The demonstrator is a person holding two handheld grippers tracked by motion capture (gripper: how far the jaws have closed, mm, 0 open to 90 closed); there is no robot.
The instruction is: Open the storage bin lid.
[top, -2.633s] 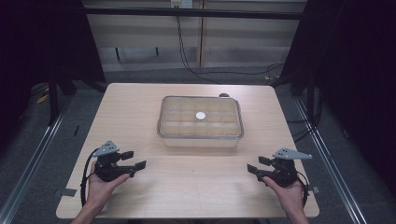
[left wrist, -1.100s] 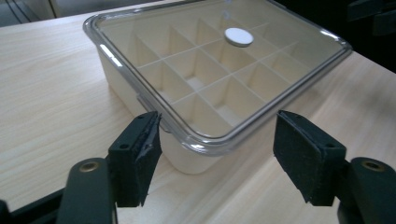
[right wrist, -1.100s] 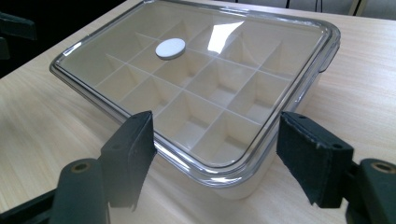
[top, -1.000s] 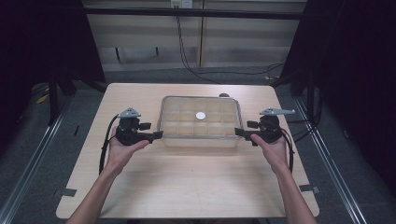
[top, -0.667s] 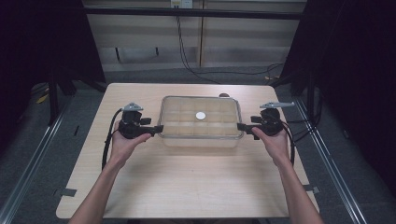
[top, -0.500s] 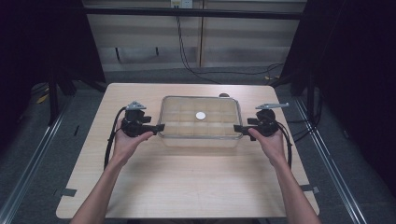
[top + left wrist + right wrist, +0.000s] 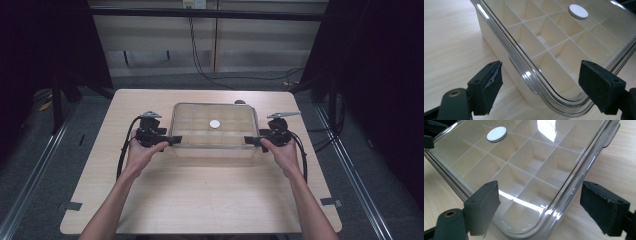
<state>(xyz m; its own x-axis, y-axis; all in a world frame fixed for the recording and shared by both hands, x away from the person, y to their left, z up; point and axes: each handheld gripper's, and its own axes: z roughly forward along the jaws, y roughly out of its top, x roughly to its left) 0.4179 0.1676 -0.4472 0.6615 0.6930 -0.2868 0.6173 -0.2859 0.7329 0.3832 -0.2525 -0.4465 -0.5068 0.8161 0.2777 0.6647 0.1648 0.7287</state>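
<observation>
A clear box (image 7: 214,131) sits mid table (image 7: 200,200), a bit toward the far side. It has a see-thru lid (image 7: 564,37) w/ a small white disc (image 7: 215,124) on top, and lots of little square slots inside.

Left gripper (image 7: 167,141) is at the box's left side. Its jaws are wide open w/ a box corner between them, holding nothing.

Right gripper (image 7: 251,140) is at the box's right side. Jaws wide open too, around another corner, not pinching it.

Each hand (image 7: 141,154) rests low by the table.
</observation>
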